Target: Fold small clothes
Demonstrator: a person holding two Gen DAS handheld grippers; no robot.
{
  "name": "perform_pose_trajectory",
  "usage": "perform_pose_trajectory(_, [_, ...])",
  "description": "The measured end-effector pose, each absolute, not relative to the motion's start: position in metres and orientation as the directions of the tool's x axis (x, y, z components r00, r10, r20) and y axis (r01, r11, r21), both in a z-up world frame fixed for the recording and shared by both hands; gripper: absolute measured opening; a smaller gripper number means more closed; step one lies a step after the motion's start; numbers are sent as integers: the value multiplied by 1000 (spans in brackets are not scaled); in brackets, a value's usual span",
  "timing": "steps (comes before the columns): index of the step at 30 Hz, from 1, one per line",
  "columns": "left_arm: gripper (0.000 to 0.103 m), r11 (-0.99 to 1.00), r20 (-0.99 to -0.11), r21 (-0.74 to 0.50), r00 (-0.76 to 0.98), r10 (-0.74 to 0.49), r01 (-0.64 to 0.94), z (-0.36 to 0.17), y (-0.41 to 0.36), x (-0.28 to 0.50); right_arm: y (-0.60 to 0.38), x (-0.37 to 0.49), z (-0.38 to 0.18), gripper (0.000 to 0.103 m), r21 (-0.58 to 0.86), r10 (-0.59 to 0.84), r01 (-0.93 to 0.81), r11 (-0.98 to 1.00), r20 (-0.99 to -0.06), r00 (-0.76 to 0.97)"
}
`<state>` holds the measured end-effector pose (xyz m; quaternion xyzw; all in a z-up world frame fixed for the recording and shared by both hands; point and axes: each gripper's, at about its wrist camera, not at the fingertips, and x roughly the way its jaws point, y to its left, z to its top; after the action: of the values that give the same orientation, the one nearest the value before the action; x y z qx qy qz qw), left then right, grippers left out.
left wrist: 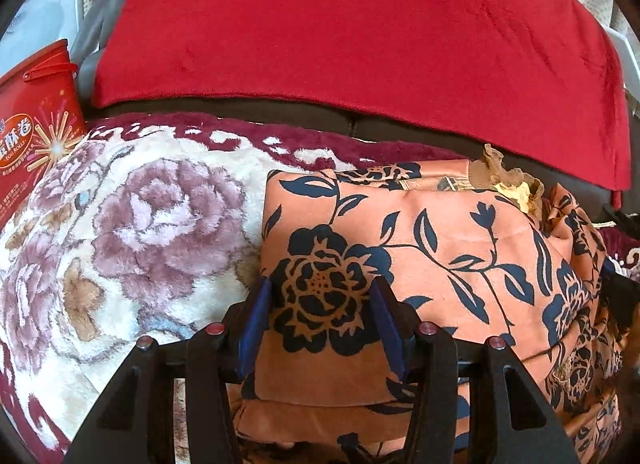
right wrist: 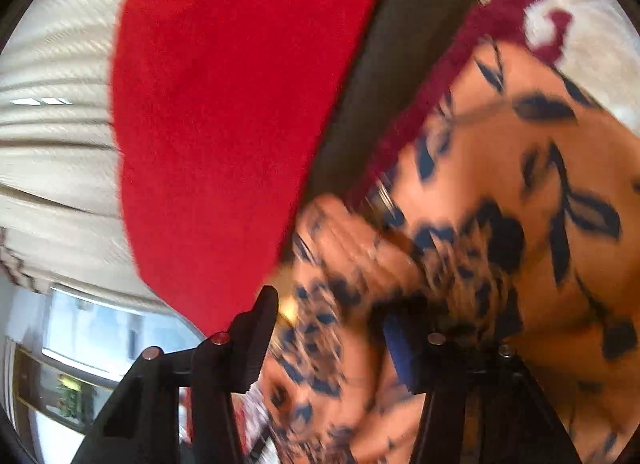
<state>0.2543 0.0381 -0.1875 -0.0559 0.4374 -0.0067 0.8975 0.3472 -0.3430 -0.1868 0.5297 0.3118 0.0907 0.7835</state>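
An orange garment with dark blue flowers and leaves (left wrist: 420,248) lies folded on a plush floral blanket (left wrist: 132,232). My left gripper (left wrist: 320,288) is open, its blue-padded fingers (left wrist: 256,320) straddling the garment's near left part and resting on it. In the blurred right wrist view the same garment (right wrist: 520,203) fills the right side, with a bunched part (right wrist: 360,252) between the fingers. My right gripper (right wrist: 332,316) looks open, tilted, with the cloth lying between its fingers (right wrist: 400,348). I cannot tell if it touches the cloth.
A red blanket (left wrist: 352,31) covers the dark sofa back (left wrist: 360,123) behind. A red egg-roll tin (left wrist: 36,119) stands at the far left. Cream curtains (right wrist: 56,123) and a window (right wrist: 92,336) show in the right wrist view.
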Motion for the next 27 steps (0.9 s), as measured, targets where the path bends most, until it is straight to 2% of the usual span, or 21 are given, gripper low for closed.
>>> perform_pose_trajectory(3, [52, 994, -784, -103, 618, -62, -30, -187, 40, 250, -349, 347, -195, 49, 881, 453, 192, 432, -396, 799])
perform_pose_trajectory(5, [52, 995, -783, -97, 620, -58, -29, -186, 42, 249, -346, 345, -189, 24, 872, 459, 157, 464, -389, 799])
perform_pose_trajectory(7, [52, 994, -777, -97, 627, -51, -40, -183, 46, 249, -339, 339, -172, 14, 822, 413, 133, 553, -409, 814])
perform_pose_trajectory(8, [52, 993, -774, -104, 631, -51, -47, -181, 48, 249, -334, 335, -161, 12, 794, 378, 118, 597, -408, 831])
perform_pose_trajectory(12, [52, 989, -762, -135, 645, -60, -67, -177, 55, 248, -315, 307, -114, 9, 638, 261, 61, 767, -398, 880])
perform_pose_trajectory(16, [52, 985, -755, -157, 652, -73, -72, -174, 57, 247, -312, 269, -97, 9, 568, 165, 113, 815, -416, 894])
perform_pose_trajectory(21, [52, 989, -767, -133, 638, -64, -61, -178, 49, 251, -346, 249, -108, 9, 521, 65, 266, 811, -532, 844])
perform_pose_trajectory(24, [52, 989, -760, -137, 646, -70, -55, -176, 44, 253, -367, 233, -128, 10, 510, 99, 285, 812, -601, 793])
perform_pose_trajectory(27, [52, 991, -752, -125, 656, -65, -45, -173, 38, 254, -377, 216, -147, 15, 572, 149, 355, 740, -654, 742])
